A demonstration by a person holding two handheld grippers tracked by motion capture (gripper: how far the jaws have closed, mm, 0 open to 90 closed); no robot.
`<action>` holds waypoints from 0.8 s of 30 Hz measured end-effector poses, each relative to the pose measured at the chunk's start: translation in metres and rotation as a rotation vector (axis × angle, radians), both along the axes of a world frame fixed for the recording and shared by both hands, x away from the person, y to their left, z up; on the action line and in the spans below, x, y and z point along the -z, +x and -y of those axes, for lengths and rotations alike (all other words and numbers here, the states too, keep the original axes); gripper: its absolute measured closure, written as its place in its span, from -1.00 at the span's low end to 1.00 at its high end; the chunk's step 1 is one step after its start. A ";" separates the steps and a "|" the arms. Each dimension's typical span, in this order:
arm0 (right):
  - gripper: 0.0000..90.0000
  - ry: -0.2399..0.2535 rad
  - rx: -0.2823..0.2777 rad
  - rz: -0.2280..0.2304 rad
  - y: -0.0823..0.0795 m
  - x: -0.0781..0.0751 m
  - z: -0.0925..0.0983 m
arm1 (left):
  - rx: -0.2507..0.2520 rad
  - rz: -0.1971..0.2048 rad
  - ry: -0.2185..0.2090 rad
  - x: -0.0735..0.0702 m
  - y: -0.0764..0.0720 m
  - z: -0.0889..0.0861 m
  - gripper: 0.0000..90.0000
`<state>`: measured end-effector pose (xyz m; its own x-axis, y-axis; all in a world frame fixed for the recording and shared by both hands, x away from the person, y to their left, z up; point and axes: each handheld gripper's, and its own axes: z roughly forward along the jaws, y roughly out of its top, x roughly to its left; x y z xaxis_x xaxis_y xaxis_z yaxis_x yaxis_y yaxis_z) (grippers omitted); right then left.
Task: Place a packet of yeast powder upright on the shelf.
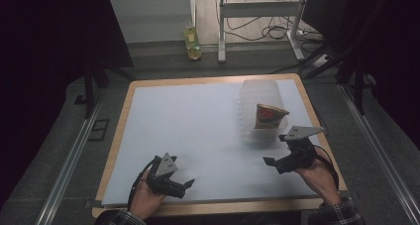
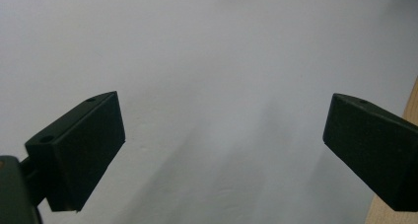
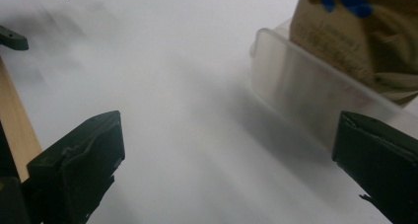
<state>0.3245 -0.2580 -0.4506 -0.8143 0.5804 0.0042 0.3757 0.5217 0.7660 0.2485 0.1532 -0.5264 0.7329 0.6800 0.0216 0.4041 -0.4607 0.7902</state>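
A clear plastic box lies on the white table sheet at the right, and a tan paper snack bag with red print stands inside it. My right gripper hovers just in front of the box, jaws wide apart and bare. In the right gripper view the box wall and the bag sit at the upper right, ahead of the right jaw. My left gripper rests low near the front edge at the left, open over bare sheet.
The wooden table edge frames the sheet. Beyond the table, a yellow-green bottle stands on the floor beside a metal desk frame and cables. The other gripper's tips appear at the upper left of the right gripper view.
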 end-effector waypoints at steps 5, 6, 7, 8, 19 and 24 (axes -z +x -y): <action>-1.00 -0.008 -0.010 -0.011 -0.003 0.008 -0.005 | 0.015 0.007 -0.012 -0.001 -0.001 0.000 -0.95; -1.00 -0.009 -0.012 -0.013 -0.003 0.010 -0.005 | 0.015 0.010 -0.014 -0.001 -0.001 0.000 -0.95; -1.00 -0.008 -0.013 -0.013 -0.003 0.010 -0.005 | 0.017 0.010 -0.016 -0.001 -0.001 0.000 -0.95; -1.00 -0.003 -0.016 -0.012 -0.004 0.011 -0.006 | 0.017 0.010 -0.017 -0.001 -0.001 0.000 -0.95; -1.00 0.001 -0.018 -0.001 -0.013 0.014 -0.002 | 0.014 0.009 -0.034 -0.002 -0.001 -0.004 -0.96; -1.00 0.004 -0.009 0.008 -0.019 0.015 0.004 | 0.006 0.006 -0.046 -0.004 -0.001 -0.007 -0.96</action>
